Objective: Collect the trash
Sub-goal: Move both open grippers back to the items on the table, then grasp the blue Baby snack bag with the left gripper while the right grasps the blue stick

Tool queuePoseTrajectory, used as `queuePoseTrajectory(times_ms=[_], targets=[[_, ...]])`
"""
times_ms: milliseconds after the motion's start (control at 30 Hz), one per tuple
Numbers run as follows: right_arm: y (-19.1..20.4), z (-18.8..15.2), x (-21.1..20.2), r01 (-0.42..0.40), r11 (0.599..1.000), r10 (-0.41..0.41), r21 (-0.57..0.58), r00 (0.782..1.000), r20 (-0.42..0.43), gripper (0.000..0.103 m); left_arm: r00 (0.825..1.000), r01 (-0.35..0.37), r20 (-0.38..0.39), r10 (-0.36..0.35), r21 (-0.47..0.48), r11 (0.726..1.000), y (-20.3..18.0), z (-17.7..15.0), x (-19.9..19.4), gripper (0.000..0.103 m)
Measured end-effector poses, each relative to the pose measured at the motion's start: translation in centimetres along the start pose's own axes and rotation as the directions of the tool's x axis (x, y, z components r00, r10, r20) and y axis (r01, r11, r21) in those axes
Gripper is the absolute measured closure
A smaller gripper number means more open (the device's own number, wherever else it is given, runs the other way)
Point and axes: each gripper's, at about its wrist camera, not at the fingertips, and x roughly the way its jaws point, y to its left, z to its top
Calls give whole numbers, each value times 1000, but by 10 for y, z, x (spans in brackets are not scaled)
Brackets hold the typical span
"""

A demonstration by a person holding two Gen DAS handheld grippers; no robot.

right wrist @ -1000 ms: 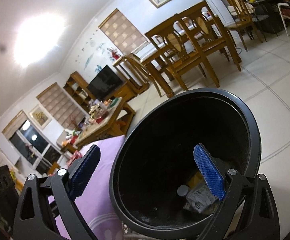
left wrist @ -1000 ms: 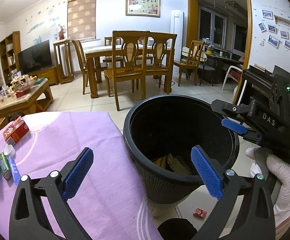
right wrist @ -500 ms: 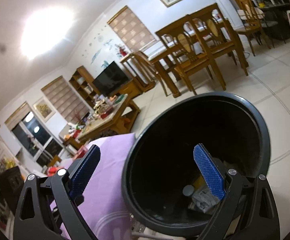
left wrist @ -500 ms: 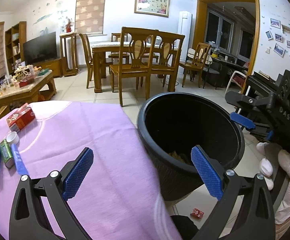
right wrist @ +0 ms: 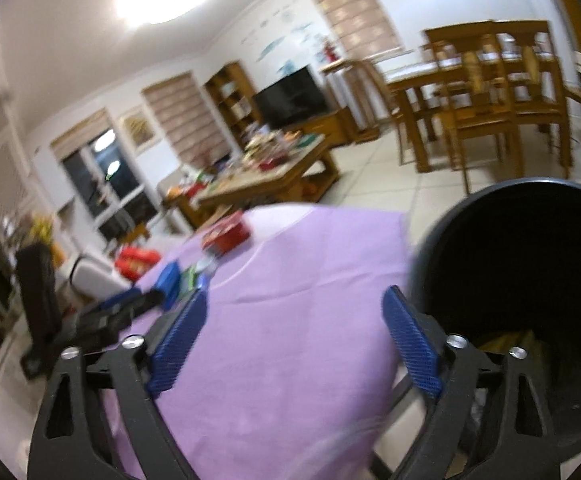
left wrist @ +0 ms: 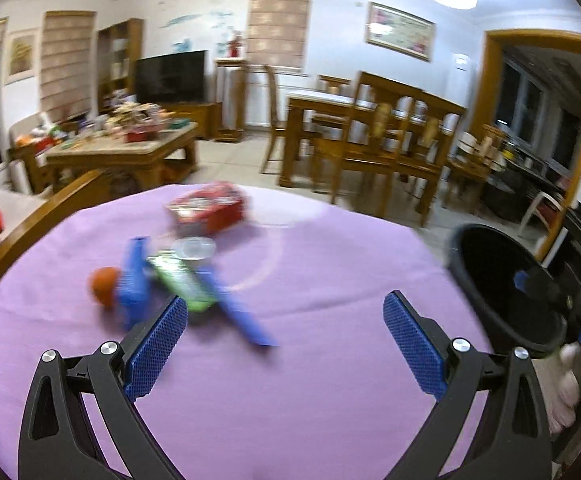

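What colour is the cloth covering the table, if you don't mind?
The cloth is plain light purple, clearest in the left wrist view.

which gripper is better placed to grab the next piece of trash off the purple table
Left. The left gripper is open right beside the trash pile; the right gripper sits nearer the bin.

A black television (left wrist: 170, 76), a cluttered wooden coffee table (left wrist: 130, 148) and dining chairs (left wrist: 374, 140) behind.

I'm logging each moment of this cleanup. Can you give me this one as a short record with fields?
left claw: open, empty, over the purple tablecloth
right claw: open, empty, jaws just closing a little
trash bin: black, beside the table, some trash inside
trash left: red box, blue packets, green packet
image: motion-blurred
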Motion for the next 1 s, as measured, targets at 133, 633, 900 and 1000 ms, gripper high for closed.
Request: queuePoseTrajectory(times_ms=[133,633,900,1000], targets=[[38,-7,36,-31,997,25,-72,996,-84,26,999,-29,-36,27,-48,998,48,6,11,6],[137,-10,149,-77,924,-45,-376,951,-307,42,985,-36,-168,40,26,999,85,6,54,67],[151,-10,200,-81,873,-130,-480,912,-390,42,980,-89,-178,95,37,995,87,5,53,65],[157,-16,220,-99,851,-158,-516,889,-431,42,980,-63,-188,64,7,998,91,2,50,64]])
